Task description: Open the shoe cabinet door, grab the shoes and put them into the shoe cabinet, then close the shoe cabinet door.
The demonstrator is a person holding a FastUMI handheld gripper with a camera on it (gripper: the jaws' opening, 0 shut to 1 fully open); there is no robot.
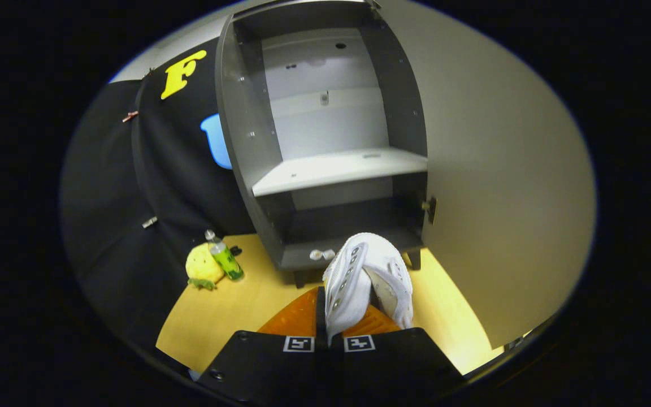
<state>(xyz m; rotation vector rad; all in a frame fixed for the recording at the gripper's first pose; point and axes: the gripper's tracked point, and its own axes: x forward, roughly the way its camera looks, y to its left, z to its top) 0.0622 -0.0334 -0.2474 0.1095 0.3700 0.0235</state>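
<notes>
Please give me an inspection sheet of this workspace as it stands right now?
Surface: yellow wooden floor, lit, with an orange patch under the fingers.
Job's things: white lace-up canvas shoe held up just before the dark grey shoe cabinet; its cream door stands wide open; pale shelf bare.
Clutter: yellow plush toy and green clear-capped bottle beside the cabinet's foot; two small white pieces on its bottom ledge.
Grippers: gripper closed on the shoe.
Cables: nothing seen.
Surroundings: black cloth wall behind.
</notes>
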